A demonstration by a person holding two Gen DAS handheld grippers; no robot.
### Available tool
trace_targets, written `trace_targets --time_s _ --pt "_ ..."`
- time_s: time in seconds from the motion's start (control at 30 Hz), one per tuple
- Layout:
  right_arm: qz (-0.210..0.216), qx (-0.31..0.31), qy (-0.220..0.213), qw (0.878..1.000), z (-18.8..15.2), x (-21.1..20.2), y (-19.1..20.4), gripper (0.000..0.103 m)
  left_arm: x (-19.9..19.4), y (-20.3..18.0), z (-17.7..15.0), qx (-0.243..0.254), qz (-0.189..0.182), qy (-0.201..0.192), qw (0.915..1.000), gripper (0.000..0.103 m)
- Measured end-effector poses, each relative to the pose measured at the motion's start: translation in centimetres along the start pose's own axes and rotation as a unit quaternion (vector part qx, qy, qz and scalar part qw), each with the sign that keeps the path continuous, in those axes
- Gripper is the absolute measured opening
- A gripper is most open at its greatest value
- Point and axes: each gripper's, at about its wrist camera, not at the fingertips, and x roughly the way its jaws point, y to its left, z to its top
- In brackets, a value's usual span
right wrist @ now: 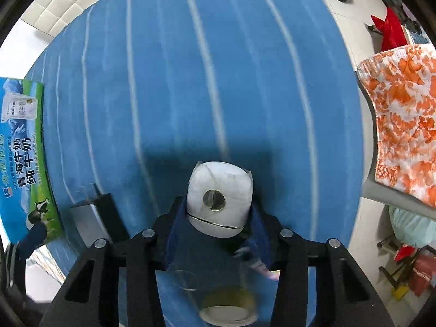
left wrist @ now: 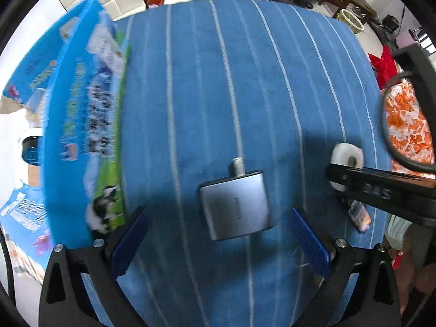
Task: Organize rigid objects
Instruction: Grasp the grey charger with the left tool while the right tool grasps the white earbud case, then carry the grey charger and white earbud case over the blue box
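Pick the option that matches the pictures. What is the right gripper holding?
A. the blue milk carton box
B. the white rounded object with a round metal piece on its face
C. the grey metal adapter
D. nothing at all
B. In the right wrist view the right gripper has its blue pads closed against both sides of the white rounded object.

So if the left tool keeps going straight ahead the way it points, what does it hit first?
Most likely the flat grey metal adapter with a short plug, lying on the blue striped cloth between the open blue pads of the left tool. Beyond it, only cloth shows; depth is unclear.
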Motion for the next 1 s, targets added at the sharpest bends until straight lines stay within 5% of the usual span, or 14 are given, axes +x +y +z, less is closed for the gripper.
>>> trace_targets --time_s 0.2,0.3,0.43,0.5,0.53,1.0 --pt "0.014 0.006 0.004 1.0 0.1 0.0 -2.4 0.05 4.1 -1.0 1.5 -0.007 0.007 0.05 0.9987 0.103" --pt "0.016 0.018 0.0 1.0 0.4 -0.2 -3.1 0.05 6.0 -1.1 1.5 -0.013 -0.005 0.078 0.9968 0.094" --pt "0.004 0.034 -0.008 0.999 0.6 0.2 -3.1 0.05 5.5 -1.7 1.4 -0.01 -0.005 0.051 0.9987 0.087" --pt "-0.007 0.04 -0.012 0.999 0.6 0.2 -2.8 0.049 4.6 -1.3 0.8 -0.003 -0.004 0.037 0.9993 0.062" --pt "-0.013 0.045 -0.016 0.999 0.6 0.2 -2.6 0.049 4.2 -1.4 0.9 0.0 -0.003 0.032 0.9995 0.057" --pt "-0.011 -0.005 -0.059 0.998 -2.8 -1.4 -0.8 0.048 1.1 -0.9 -0.9 0.016 0.012 -0.007 0.9998 0.057"
